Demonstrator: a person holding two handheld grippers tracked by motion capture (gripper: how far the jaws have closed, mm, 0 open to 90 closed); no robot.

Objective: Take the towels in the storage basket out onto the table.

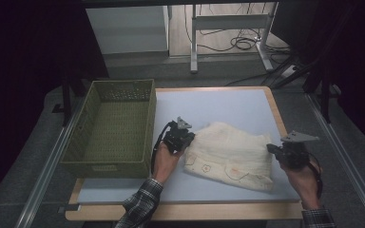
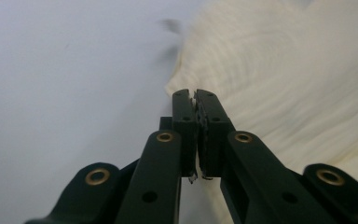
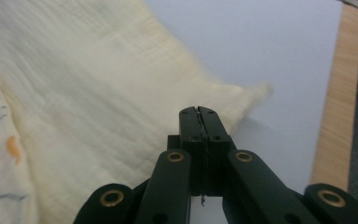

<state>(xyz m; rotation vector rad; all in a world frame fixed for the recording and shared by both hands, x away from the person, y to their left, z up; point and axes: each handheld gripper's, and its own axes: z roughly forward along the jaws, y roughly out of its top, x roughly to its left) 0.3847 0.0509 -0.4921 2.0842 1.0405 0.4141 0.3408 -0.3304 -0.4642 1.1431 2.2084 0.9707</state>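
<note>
Nearest the person, the left hand (image 1: 164,161) and right hand (image 1: 306,183) each carry a gripper at opposite ends of the cream cloth (image 1: 230,154), which lies loosely folded on the pale blue mat (image 1: 228,107), right of centre. Left gripper (image 1: 186,135) sits at the cloth's left edge; in the left gripper view its jaws are pressed together at the cloth's edge (image 2: 261,79), and whether a pinch of fabric is caught between the pads I cannot tell, no fabric is clearly seen in the seam. Right gripper (image 1: 272,148) is at the cloth's right edge; in the right gripper view the jaws are closed tight too, tips over the cloth's corner (image 3: 121,93), and again a held fold cannot be confirmed. Judgement: this looks like the grab stage of moving or folding the cloth, both ends addressed, cloth not lifted off the mat yet. Printed trim shows along the near hem. Farther left, the green woven basket (image 1: 95,164) stands on the table with nothing in it, just beside the mat, well apart from the cloth. If the cloth is bound for the basket, the lift, carry and drop are all left to do.
</note>
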